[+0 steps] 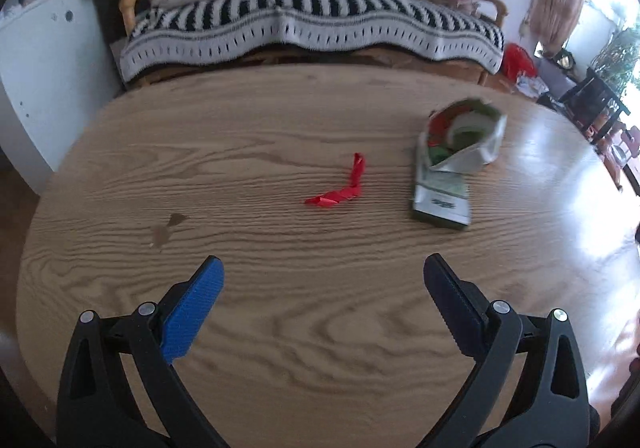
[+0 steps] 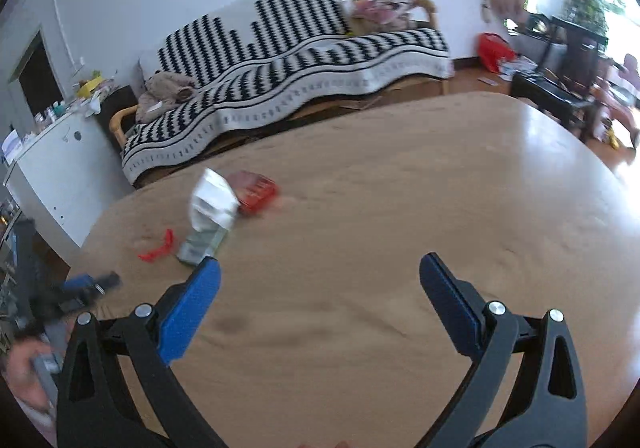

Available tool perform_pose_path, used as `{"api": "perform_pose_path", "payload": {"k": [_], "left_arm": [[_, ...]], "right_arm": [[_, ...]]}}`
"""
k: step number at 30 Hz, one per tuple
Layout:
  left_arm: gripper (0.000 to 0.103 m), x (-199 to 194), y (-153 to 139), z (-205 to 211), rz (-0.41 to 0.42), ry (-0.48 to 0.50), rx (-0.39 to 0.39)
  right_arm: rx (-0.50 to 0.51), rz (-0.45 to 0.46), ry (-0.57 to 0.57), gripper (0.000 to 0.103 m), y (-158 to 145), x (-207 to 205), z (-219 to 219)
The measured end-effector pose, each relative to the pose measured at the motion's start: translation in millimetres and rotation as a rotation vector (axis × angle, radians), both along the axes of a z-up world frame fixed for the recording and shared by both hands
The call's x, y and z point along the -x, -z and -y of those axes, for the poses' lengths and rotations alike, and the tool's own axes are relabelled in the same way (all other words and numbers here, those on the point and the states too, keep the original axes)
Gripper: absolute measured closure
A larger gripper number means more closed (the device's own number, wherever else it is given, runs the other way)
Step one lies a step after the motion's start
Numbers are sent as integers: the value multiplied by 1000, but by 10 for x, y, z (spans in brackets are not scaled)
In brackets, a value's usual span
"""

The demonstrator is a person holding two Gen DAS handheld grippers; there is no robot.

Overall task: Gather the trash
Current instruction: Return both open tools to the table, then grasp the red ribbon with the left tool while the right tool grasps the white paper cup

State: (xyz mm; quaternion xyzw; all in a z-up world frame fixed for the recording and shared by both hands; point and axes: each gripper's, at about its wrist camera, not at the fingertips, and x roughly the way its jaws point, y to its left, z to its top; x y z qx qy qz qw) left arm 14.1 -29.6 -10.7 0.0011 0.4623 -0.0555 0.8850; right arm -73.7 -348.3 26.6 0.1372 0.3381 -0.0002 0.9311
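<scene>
While both tools hang over the wooden table (image 1: 280,328) with nothing between their fingers, treat this as the approach to a first pick. Working left to right in the left wrist view: a dark stain (image 1: 166,230) marks the bare wood on the left; leave it, it is not trash. The left gripper (image 1: 322,268) is spread wide and empty, held short of the red wrapper scrap (image 1: 340,192), which lies flat near mid-table, bent into an L. Just to its right, apart from it, sits the torn foil packet (image 1: 452,164), its open mouth up and stuffed with crumpled red, white and green wrappers. In the right wrist view a red box (image 2: 256,188) lies beyond the packet, touching or nearly so; motion blur prevents a firmer call. The right gripper (image 2: 320,268) is likewise wide apart and empty, over clear table well right of the litter. Judgement: take the scrap with the left tool. Come down steeply, straddle the raised bend of the L, close slowly. Risk: thin film may slide under the pads. Grip the packet by its body, below the mouth, keeping it upright.
</scene>
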Motion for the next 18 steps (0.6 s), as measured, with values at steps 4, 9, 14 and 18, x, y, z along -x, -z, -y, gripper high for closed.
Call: {"api": "perform_pose_path", "payload": {"k": [4, 9, 14, 18], "left_arm": [[6, -300, 176, 130, -19, 41, -19], [6, -688, 329, 228, -49, 92, -18], [23, -881, 528, 319, -33, 189, -82], [35, -901, 535, 305, -24, 227, -65]], "right_arm": [[4, -33, -52, 7, 33, -565, -412], [-31, -50, -82, 7, 81, -1272, -839], [63, -53, -105, 14, 250, -1628, -1119], [12, -103, -114, 51, 445, -1694, -1053]]}}
